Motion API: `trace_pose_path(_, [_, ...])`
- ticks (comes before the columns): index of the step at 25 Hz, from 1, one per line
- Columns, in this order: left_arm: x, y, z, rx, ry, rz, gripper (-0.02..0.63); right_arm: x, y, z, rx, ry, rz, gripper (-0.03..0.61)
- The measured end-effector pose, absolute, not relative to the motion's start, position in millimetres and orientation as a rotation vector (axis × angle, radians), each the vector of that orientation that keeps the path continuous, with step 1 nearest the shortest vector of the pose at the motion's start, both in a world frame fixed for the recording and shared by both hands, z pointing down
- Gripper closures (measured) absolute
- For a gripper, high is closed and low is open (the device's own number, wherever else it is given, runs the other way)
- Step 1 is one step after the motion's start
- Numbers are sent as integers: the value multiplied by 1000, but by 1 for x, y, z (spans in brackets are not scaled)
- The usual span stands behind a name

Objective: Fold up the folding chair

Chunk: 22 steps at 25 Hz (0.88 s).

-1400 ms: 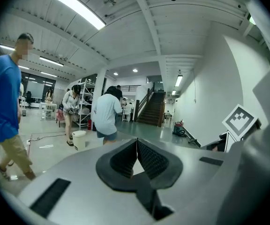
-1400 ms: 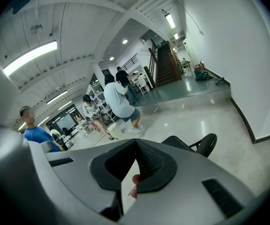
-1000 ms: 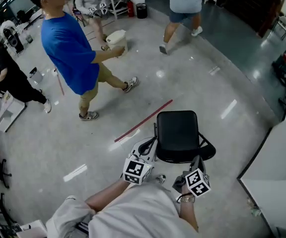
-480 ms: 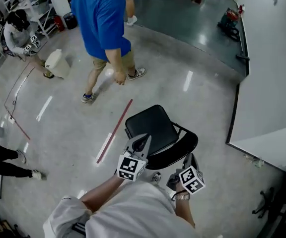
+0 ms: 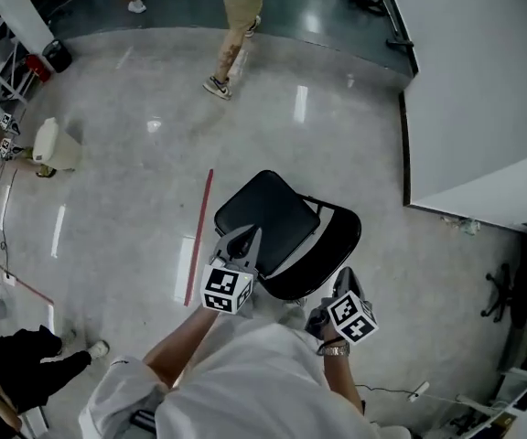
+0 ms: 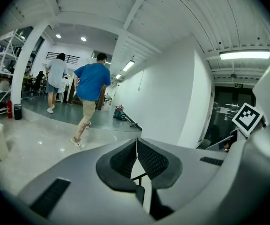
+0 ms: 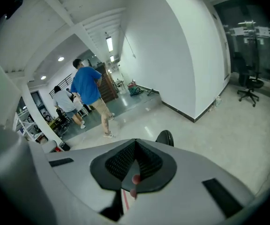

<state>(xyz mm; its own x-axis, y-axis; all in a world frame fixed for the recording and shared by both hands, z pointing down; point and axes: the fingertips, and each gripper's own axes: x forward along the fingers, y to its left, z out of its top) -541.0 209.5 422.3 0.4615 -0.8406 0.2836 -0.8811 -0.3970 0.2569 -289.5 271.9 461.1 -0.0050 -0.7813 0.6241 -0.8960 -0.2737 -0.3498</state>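
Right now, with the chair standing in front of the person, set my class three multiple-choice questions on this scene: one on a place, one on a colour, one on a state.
1. In the head view, on which side of the chair does the red strip on the floor lie?
A. right
B. left
C. beneath it

2. What colour is the chair?
A. white
B. blue
C. black

3. How do the left gripper and the right gripper stand?
A. both shut, holding nothing
B. both wide open
C. left clamped on the chair

Answers:
1 B, the strip runs along the floor left of the chair.
2 C, seat and back both show black from above.
3 A, in each gripper view the jaws meet with nothing between them.
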Motion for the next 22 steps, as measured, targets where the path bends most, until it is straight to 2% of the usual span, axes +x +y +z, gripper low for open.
trace_pose_path(5, [-549, 195, 436, 2378, -1377, 186, 601, -297, 284, 477, 2128, -1703, 1185, 574])
trace_pose_path(14, [-519, 174, 447, 2364, -1354, 214, 601, -266, 257, 509, 2126, -1637, 1297, 574])
trace_pose_path(18, [-527, 161, 449, 2304, -1456, 257, 601, -270, 212, 519, 2049, -1699, 1373, 574])
trace_pose_path(22, [-504, 173, 451, 2285, -1463, 270, 601, -251, 213, 515, 2008, -1717, 1376, 574])
